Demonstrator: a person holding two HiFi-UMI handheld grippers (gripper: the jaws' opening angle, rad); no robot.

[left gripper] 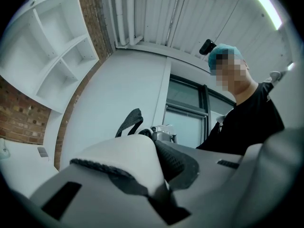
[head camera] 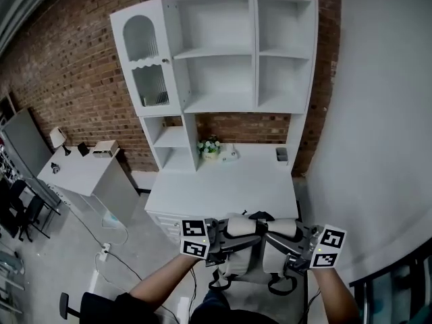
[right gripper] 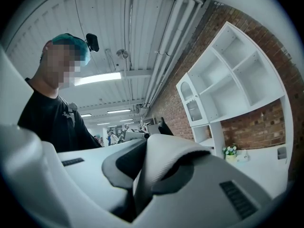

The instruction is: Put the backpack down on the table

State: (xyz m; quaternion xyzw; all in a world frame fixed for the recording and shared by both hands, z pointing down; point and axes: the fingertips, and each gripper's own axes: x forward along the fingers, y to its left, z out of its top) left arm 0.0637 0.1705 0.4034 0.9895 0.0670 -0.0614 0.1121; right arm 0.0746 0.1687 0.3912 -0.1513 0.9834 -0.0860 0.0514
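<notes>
A grey-and-white backpack (head camera: 251, 247) with black trim hangs between my two grippers, in front of the near edge of the white table (head camera: 223, 184). My left gripper (head camera: 217, 237) is shut on one padded shoulder strap (left gripper: 124, 159). My right gripper (head camera: 295, 250) is shut on the other strap (right gripper: 167, 158). In the left gripper view the white strap with its black mesh edge is pinched between the grey jaws of the left gripper (left gripper: 156, 186). The right gripper view shows the same hold, the strap folded between the jaws of the right gripper (right gripper: 142, 186). The backpack's lower part is hidden behind my arms.
A white hutch (head camera: 223, 52) with open shelves stands on the back of the table. A small flower pot (head camera: 210, 147) and a grey cup (head camera: 281, 154) sit at the table's rear. A grey side table (head camera: 84, 174) stands at the left; a white wall (head camera: 378, 133) closes the right.
</notes>
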